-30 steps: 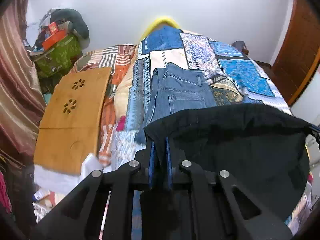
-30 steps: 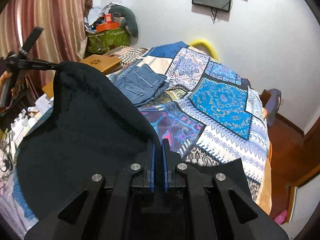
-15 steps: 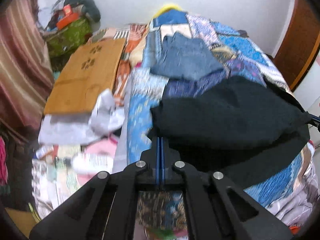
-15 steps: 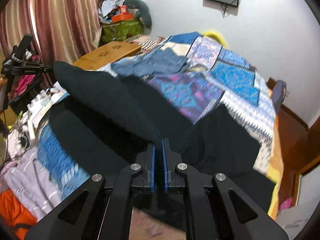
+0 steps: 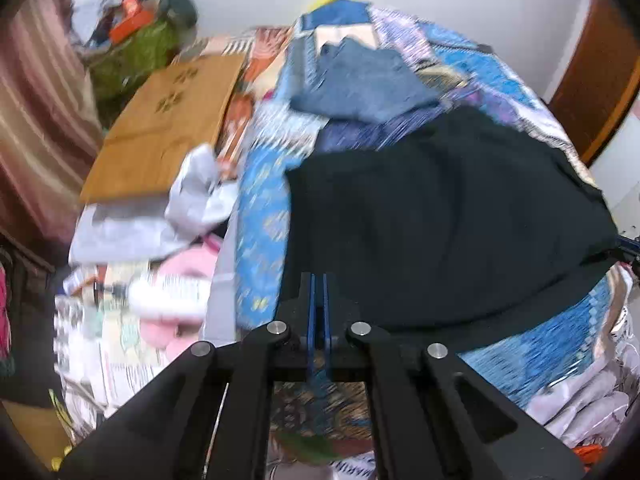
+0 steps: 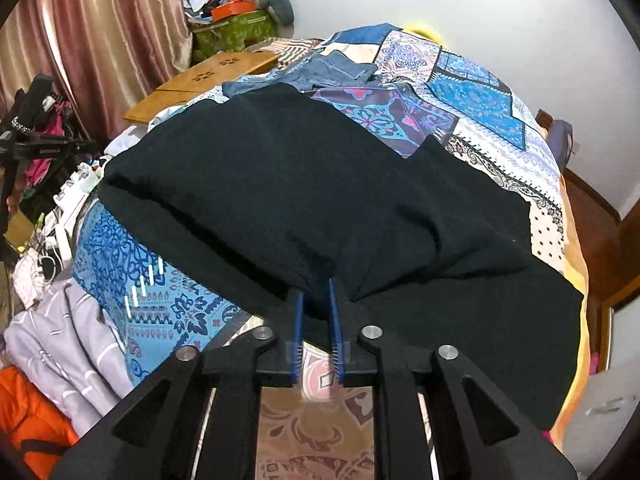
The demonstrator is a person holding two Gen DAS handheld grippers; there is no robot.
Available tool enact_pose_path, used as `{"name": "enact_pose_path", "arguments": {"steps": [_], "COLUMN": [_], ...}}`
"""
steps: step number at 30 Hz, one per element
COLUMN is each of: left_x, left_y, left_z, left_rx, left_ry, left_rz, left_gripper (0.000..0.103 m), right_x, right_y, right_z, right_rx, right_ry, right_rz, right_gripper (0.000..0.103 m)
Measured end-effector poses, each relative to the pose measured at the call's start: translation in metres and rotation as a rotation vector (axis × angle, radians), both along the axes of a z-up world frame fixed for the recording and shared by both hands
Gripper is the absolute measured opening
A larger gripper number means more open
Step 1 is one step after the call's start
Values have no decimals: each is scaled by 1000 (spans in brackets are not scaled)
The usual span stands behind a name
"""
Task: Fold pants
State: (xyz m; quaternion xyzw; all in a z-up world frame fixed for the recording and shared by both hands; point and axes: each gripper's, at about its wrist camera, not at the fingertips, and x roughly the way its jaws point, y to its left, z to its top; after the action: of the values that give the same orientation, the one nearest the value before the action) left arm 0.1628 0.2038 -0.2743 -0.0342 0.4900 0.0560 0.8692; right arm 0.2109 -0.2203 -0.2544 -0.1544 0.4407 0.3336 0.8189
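Observation:
The black pants (image 6: 320, 184) lie folded over on the patterned bedspread (image 6: 480, 92); they also show in the left wrist view (image 5: 440, 216). My left gripper (image 5: 319, 280) has its blue pads pressed together at the near left corner of the black cloth; the view is blurred, and the pads seem to pinch the cloth edge. My right gripper (image 6: 316, 286) has its pads a small gap apart at the near fold of the pants, with the cloth edge just between the tips.
Folded blue jeans (image 6: 332, 68) lie further up the bed. A wooden lap table (image 6: 208, 80) stands at the left beside a striped curtain (image 6: 80, 40). Piled clothes and clutter (image 6: 60, 340) lie at the bed's near left. A wooden door (image 5: 600, 72) is at right.
Both grippers have brought the lifted black pants down onto the bed, folding them over. The right gripper's pads have parted slightly. The left gripper pulled back toward the bed's near edge.

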Motion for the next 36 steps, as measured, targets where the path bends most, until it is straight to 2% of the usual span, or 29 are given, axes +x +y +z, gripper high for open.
{"name": "enact_pose_path", "arguments": {"steps": [1, 3, 6, 8, 9, 14, 19, 24, 27, 31, 36], "left_x": [5, 13, 31, 43, 49, 88, 127, 164, 182, 196, 206], "left_y": [-7, -18, -41, -54, -60, -92, -112, -115, -114, -110, -100], "left_z": [8, 19, 35, 43, 46, 57, 55, 38, 24, 6, -18], "left_rx": [-1, -5, -5, 3, 7, -4, 20, -25, -21, -18, -49], "left_ry": [-16, -36, -59, -73, -81, -112, -145, -116, -96, -71, -21], "left_rz": [-16, -39, -85, -110, -122, -168, -180, -174, -166, -163, -146], "left_gripper": [3, 6, 17, 31, 35, 58, 72, 73, 73, 73, 73], "right_x": [0, 1, 3, 8, 12, 50, 97, 148, 174, 202, 232], "right_y": [-2, -8, -17, -23, -27, -39, -37, -27, -17, -1, 24], "right_z": [4, 14, 30, 39, 44, 55, 43, 16, 0, -18, -42], "right_rx": [1, 8, 44, 74, 89, 119, 132, 114, 95, 78, 3], "right_ry": [5, -16, -30, -29, -36, -61, -25, 29, 53, 82, 91], "right_rz": [-2, -16, -26, -40, -53, -128, -184, -210, -208, -189, -149], "right_gripper": [22, 36, 42, 46, 48, 50, 50, 50, 50, 50, 50]}}
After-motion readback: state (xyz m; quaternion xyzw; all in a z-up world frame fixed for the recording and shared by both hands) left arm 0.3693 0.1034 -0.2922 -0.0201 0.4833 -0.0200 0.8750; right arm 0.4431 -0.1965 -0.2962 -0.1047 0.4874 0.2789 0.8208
